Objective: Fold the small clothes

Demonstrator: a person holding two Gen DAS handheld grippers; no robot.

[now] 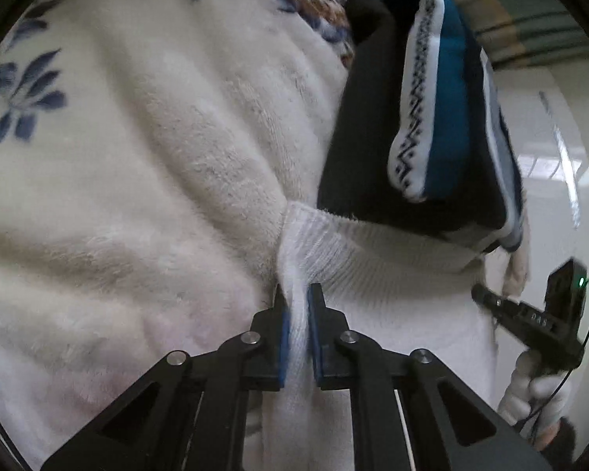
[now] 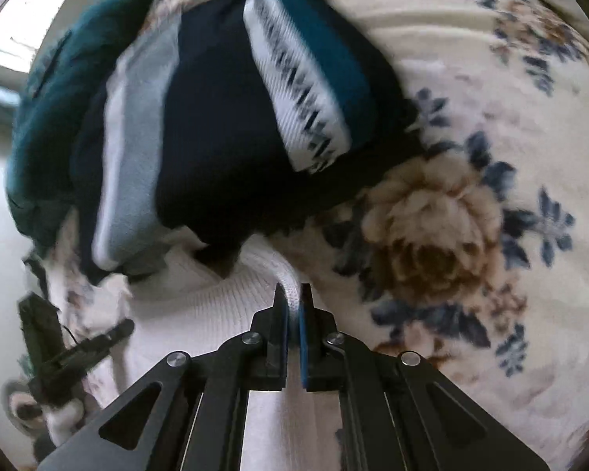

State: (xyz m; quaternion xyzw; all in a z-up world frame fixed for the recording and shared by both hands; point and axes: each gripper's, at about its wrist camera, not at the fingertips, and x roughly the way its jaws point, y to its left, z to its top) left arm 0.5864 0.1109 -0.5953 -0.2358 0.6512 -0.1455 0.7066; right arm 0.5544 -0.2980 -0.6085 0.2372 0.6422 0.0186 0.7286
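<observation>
A small knit sweater lies on a fleece blanket: white ribbed hem (image 1: 373, 259), dark navy body (image 1: 357, 145) and a teal, white and patterned band (image 1: 420, 90). My left gripper (image 1: 297, 294) is shut on one corner of the white hem. My right gripper (image 2: 293, 294) is shut on the other corner of the white hem (image 2: 216, 298). The navy body (image 2: 216, 117) and striped part (image 2: 137, 149) hang or bunch beyond the hem. The right gripper also shows in the left wrist view (image 1: 487, 298), and the left gripper shows in the right wrist view (image 2: 117, 331).
A cream fleece blanket with blue and tan flowers (image 1: 137, 157) (image 2: 491, 216) lies under the sweater. A dark teal garment (image 2: 59, 117) lies beyond the sweater. A pale shiny floor (image 1: 549, 157) shows past the blanket's edge. A gloved hand (image 1: 538, 392) holds the right gripper.
</observation>
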